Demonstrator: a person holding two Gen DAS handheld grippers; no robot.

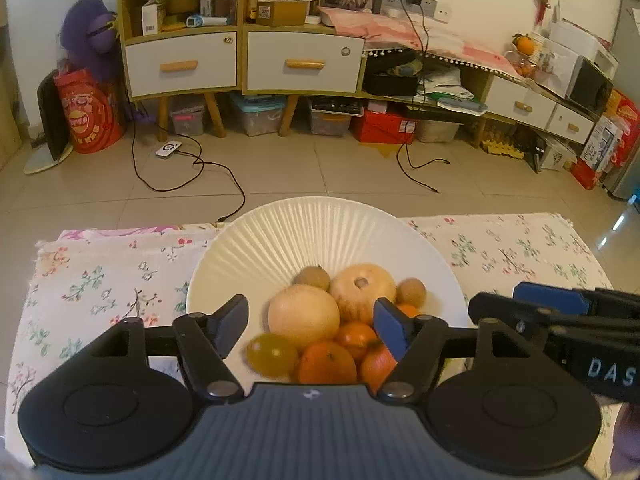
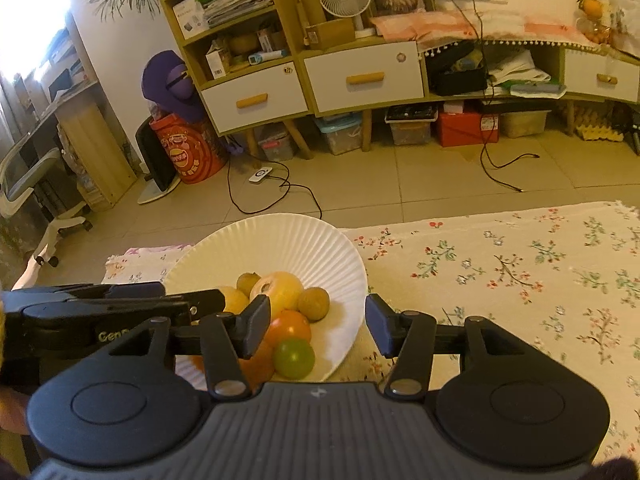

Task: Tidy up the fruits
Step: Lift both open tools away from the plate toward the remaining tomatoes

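A white ribbed plate (image 1: 280, 236) sits on the floral tablecloth and holds a heap of fruit. In the heap are two pale yellow round fruits (image 1: 304, 316), brown kiwis (image 1: 312, 278), several oranges (image 1: 328, 362) and a green fruit (image 1: 272, 354) that looks blurred. My left gripper (image 1: 310, 312) hangs open just above the heap, its pads pressing on nothing. My right gripper (image 2: 317, 310) is open too, over the plate's (image 2: 280, 240) right rim, beside the green fruit (image 2: 293, 358) and an orange (image 2: 288, 326). The left gripper's fingers (image 2: 120, 304) reach in from the left.
The floral cloth (image 2: 500, 272) stretches to the right of the plate. Past the table edge there is tiled floor with cables (image 1: 192, 168). Wooden cabinets with white drawers (image 1: 304, 64), storage boxes and a red bag (image 1: 90, 112) line the far wall.
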